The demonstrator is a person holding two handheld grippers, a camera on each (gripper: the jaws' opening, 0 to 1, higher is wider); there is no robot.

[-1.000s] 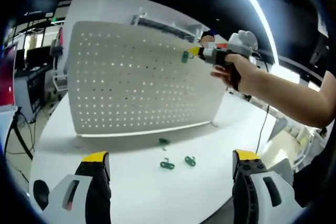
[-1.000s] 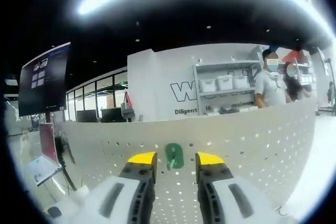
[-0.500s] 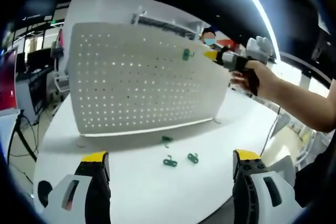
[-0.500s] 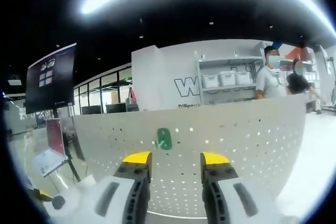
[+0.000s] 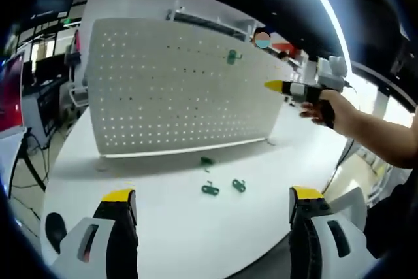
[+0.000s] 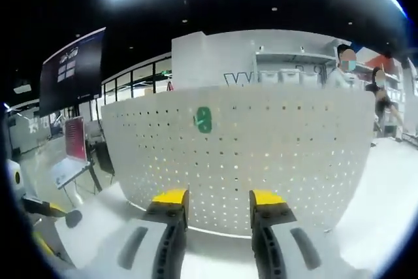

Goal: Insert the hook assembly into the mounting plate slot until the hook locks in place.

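Pegboard (image 5: 176, 89) dominates both views: your white perforated mounting plate stands upright on the white table (image 5: 163, 227), propped so its rows of holes face you and either hand can reach them head-on.

High on that plate, near its upper right in the left gripper view, sits the green hook (image 5: 232, 57); the right gripper view shows it (image 6: 203, 120) flat against the holes with nothing holding it. It appears seated in its slot, though you cannot confirm from these frames that it has locked.

Your right gripper (image 5: 277, 86) hangs in the air just off the plate's right edge, apart from the hook, yellow tips pointing toward the board. In its own view the jaws (image 6: 219, 197) stand parted with bare board showing between them, carrying nothing. That position keeps the mounted hook unobstructed.

Your left gripper (image 5: 212, 197) is held low over the near side of the table, jaws wide apart and empty, well back so the whole workspace is framed.

Between it and the foot of the plate lie three spare green hooks (image 5: 222, 186), loose on the tabletop, near each other and within easy reach of either hand.
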